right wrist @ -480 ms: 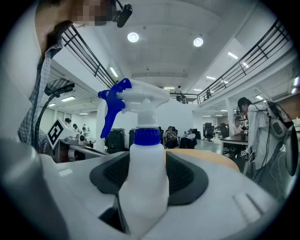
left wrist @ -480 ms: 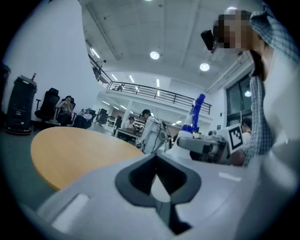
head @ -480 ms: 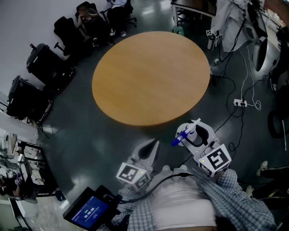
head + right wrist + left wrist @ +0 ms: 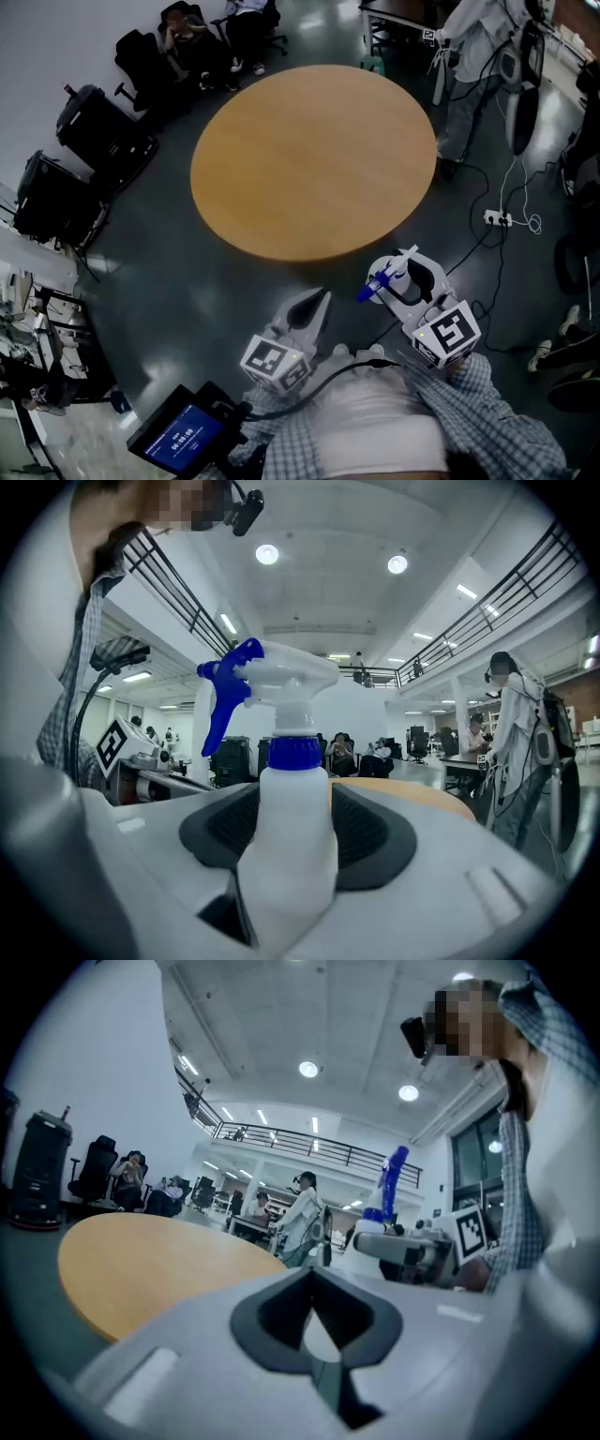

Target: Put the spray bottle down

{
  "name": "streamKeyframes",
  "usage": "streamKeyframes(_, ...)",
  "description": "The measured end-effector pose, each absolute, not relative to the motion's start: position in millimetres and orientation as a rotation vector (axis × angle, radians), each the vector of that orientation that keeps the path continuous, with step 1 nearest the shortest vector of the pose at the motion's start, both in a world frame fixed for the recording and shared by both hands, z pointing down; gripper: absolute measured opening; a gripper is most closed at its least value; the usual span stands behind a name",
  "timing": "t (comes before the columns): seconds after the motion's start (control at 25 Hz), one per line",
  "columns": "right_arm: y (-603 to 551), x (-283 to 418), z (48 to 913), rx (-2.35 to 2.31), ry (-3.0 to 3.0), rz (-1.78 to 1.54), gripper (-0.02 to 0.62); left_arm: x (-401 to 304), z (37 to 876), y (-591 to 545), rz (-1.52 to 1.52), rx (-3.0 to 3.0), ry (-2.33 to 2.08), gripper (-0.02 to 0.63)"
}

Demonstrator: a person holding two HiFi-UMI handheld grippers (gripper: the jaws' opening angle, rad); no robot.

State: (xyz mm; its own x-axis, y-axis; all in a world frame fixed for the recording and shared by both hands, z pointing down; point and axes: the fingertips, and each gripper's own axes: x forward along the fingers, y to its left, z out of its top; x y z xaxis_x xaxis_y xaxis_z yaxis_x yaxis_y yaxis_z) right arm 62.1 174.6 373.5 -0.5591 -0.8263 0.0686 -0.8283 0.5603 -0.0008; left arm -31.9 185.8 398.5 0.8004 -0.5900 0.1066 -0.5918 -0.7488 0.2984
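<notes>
spray bottle (image 4: 286, 855) upright in right gripper (image 4: 401, 277)

Matt wooden table (image 4: 309, 159), smooth white plastic spray bottle (image 4: 286, 855), glossy dark floor (image 4: 187, 300)

Open tabletop (image 4: 309, 159) just ahead

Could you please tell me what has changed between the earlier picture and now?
Hardly anything: only the standing person beyond the table has shifted slightly. The right gripper still holds the spray bottle between its fingers, short of the table, and the left gripper stays shut and empty beside it.
</notes>
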Motion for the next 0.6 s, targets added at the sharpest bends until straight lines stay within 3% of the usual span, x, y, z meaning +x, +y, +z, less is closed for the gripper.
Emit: streamKeyframes(0.6, 167, 67, 361, 1.440, -2.759, 0.045, 0.236, -27, 389, 177, 0.010, 2.668, -0.926, 0.002)
